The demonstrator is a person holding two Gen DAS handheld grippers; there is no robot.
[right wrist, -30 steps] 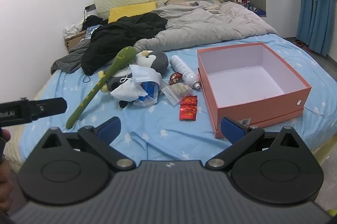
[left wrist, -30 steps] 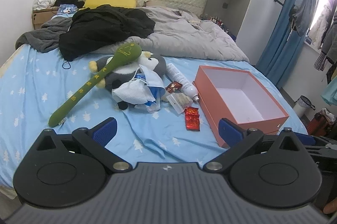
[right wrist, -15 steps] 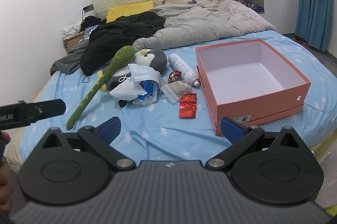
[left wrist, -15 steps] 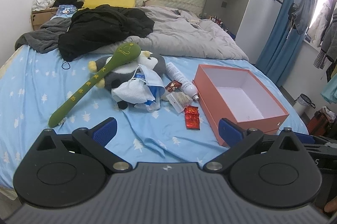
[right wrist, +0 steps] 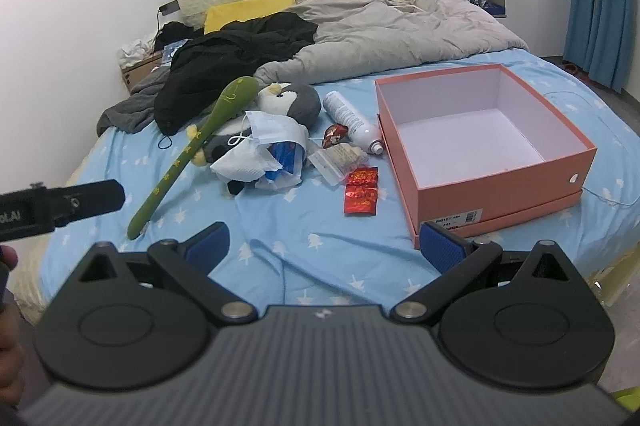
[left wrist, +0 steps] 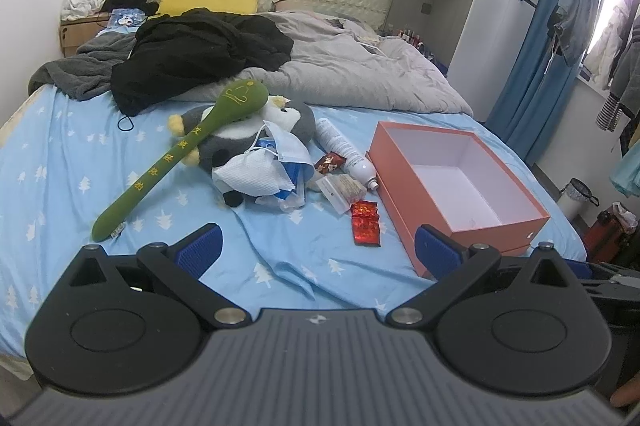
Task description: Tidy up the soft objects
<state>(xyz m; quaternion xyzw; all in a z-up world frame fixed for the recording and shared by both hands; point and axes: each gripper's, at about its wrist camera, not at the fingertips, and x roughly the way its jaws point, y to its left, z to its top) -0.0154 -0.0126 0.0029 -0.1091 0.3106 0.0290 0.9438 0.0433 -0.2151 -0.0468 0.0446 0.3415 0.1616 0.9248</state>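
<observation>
My left gripper (left wrist: pixel 316 246) and right gripper (right wrist: pixel 326 242) hang wide open, empty, above the bed (left wrist: pixel 60 162); plush (left wrist: pixel 240 134) at eleven o'clock, box (right wrist: pixel 500 178) at two.

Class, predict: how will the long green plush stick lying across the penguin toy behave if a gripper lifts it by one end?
The long green plush stick looks stuffed and soft, so it will probably sag or bend. It likely weighs little for its length. Its head rests on the grey penguin plush toy, so lifting may nudge that toy.
</observation>
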